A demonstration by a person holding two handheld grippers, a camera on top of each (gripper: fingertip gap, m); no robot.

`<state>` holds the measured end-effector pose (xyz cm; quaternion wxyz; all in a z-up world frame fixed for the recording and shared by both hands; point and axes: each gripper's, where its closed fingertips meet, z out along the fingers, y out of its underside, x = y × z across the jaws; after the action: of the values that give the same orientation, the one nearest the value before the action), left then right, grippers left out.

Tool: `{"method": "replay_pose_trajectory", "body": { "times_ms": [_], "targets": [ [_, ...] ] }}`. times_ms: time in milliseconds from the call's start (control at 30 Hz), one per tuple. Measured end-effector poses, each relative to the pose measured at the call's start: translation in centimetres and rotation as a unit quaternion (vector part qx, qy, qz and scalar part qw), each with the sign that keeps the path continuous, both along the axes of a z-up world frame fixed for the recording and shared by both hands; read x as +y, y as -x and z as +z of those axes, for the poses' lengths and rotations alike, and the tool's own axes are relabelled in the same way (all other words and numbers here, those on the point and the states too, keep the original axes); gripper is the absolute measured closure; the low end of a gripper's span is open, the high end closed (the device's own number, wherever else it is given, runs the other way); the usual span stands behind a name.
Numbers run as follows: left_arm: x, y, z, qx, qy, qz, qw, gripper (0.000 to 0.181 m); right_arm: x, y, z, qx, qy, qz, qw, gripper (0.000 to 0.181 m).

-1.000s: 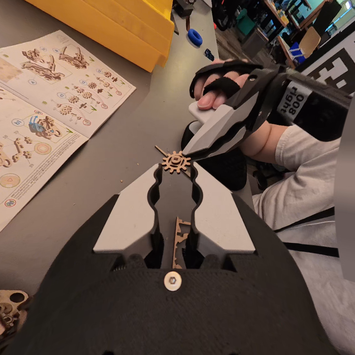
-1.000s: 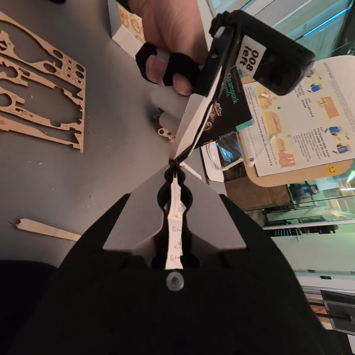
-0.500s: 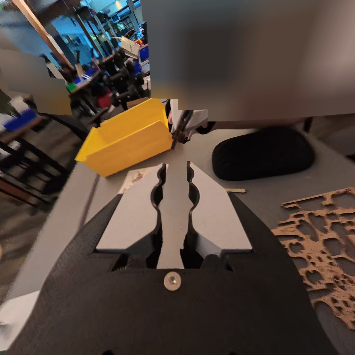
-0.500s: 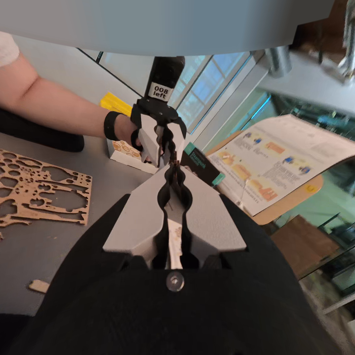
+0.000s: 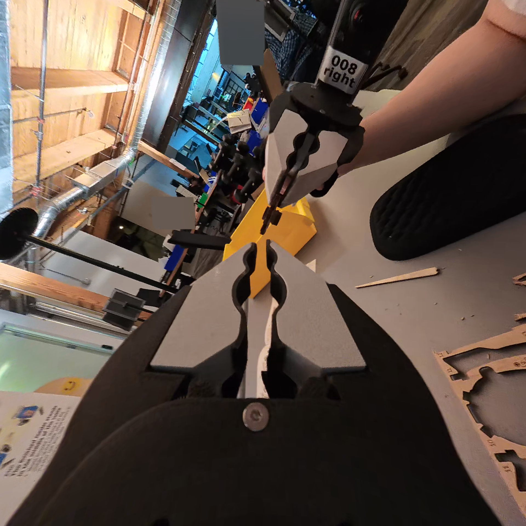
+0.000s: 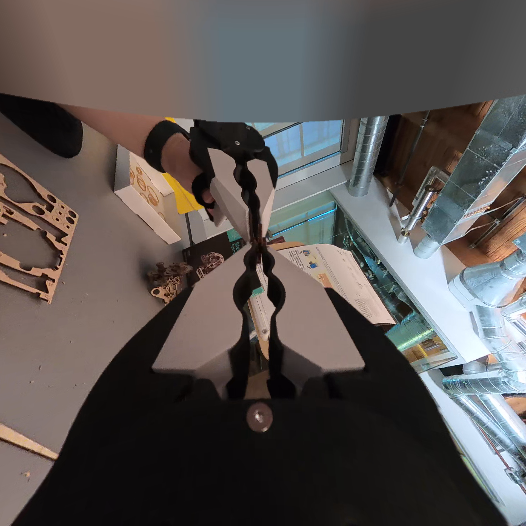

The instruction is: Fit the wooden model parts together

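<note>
My right gripper point(image 6: 257, 249) is shut on a small dark wooden gear piece point(image 6: 259, 242) and holds it up in the air. In the left wrist view the right gripper point(image 5: 273, 205) points down at me, with the gear piece point(image 5: 270, 220) sticking out of its tips. My left gripper point(image 5: 261, 244) is narrowly open and empty, its tips just short of the piece. The two grippers face each other tip to tip; the left gripper point(image 6: 256, 230) shows right behind the piece in the right wrist view.
On the grey table lie cut-out wooden sheets point(image 6: 37, 233) point(image 5: 484, 384), a thin wooden stick point(image 5: 398, 277), a part-built wooden model point(image 6: 168, 280), a white box point(image 6: 145, 196) and a black booklet point(image 6: 210, 262). A yellow bin point(image 5: 284, 236) and a black pad point(image 5: 455, 193) are behind. Both grippers' tips are close together, under 4 cm apart.
A second ago both grippers met at the gear above the table. The left gripper let go and drew back. Both have since tilted up, and the tips have come close again.
</note>
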<state>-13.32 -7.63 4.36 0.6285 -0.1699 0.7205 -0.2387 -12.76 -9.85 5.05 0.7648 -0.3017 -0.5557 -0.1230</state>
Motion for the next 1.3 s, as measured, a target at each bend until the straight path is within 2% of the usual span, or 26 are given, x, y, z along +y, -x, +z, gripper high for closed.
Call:
{"method": "replay_pose_trajectory", "body": {
  "times_ms": [100, 167, 233, 333, 500, 800, 967, 1067, 1133, 1200, 1300],
  "targets": [
    [-0.3, 0.0, 0.0, 0.000, -0.017, 0.002, 1.000, 0.171, 0.1, 0.0, -0.1, 0.000, 0.002, 0.000, 1.000, 0.181],
    [-0.2, -0.2, -0.3, 0.004, -0.026, 0.008, 1.000, 0.160, 0.0, 0.1, -0.1, 0.002, 0.004, 0.006, 1.000, 0.181],
    [-0.3, -0.4, -0.8, 0.014, -0.032, 0.011, 0.999, 0.165, 0.1, 0.3, -0.6, 0.007, 0.035, 0.023, 0.999, 0.181],
    [-1.0, -0.3, -0.7, 0.004, -0.036, -0.007, 0.999, 0.179, 0.0, 0.3, -0.3, 0.069, 0.087, 0.078, 0.991, 0.181],
    [-0.6, -0.2, -0.7, 0.022, 0.007, -0.010, 1.000, 0.180, 1.0, -0.2, -0.6, 0.140, 0.168, 0.135, 0.966, 0.181],
    [0.9, -0.5, -2.3, 0.073, 0.072, -0.001, 0.995, 0.180, 2.7, -0.6, -2.3, 0.150, 0.224, 0.132, 0.954, 0.181],
    [1.8, -0.6, -3.3, 0.085, 0.067, 0.008, 0.994, 0.181, 3.5, -0.9, -3.0, 0.152, 0.237, 0.120, 0.952, 0.176],
    [3.1, -0.6, -4.6, 0.105, 0.055, 0.034, 0.992, 0.181, 4.6, -3.0, -2.9, 0.165, 0.236, 0.087, 0.954, 0.169],
    [4.4, -0.8, -5.6, 0.119, 0.054, 0.061, 0.990, 0.181, 6.1, -5.7, -2.9, 0.192, 0.244, 0.039, 0.950, 0.170],
    [5.2, -1.0, -6.9, 0.142, 0.065, 0.077, 0.985, 0.181, 8.4, -8.8, -3.6, 0.213, 0.247, -0.047, 0.944, 0.169],
    [5.7, -1.2, -8.0, 0.164, 0.067, 0.086, 0.980, 0.181, 9.0, -8.9, -6.0, 0.170, 0.287, -0.062, 0.941, 0.169]
  ]
}}
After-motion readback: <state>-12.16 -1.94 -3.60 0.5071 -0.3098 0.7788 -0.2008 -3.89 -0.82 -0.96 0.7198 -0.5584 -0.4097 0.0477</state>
